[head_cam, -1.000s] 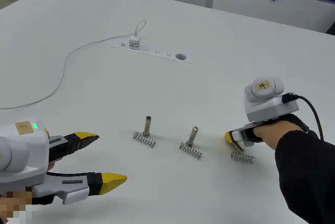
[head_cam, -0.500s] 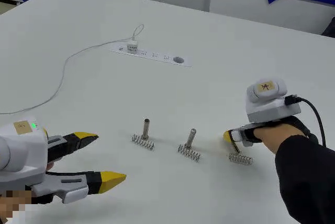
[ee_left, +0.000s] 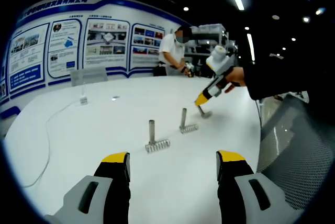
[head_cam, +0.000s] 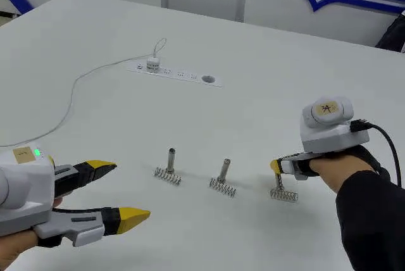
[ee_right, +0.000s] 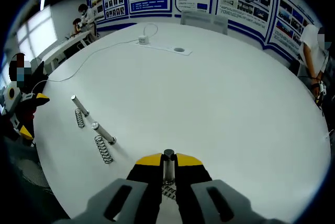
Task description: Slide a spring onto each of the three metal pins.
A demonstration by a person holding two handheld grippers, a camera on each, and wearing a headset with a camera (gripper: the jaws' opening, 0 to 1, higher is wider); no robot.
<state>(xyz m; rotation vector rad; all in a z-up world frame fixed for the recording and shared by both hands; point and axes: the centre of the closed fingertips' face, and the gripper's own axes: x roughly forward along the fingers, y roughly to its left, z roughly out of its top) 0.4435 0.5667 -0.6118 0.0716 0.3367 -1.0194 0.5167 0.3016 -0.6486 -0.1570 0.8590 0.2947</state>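
Right gripper (head_cam: 277,167) is gripping the third pin (ee_right: 168,169), right of the middle pin (head_cam: 223,170). The third pin's spring (head_cam: 283,195) is lying at its base, partly hidden behind the jaws in the right gripper view. Left gripper (head_cam: 126,192) is hovering wide open and empty, well left of the middle pin.

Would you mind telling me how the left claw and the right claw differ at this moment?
The left claw is open and holds nothing; the right claw is shut on the rightmost pin. The left claw hangs well clear of the middle pin; the right claw is down at its pin, just above a spring. Both have yellow tips.
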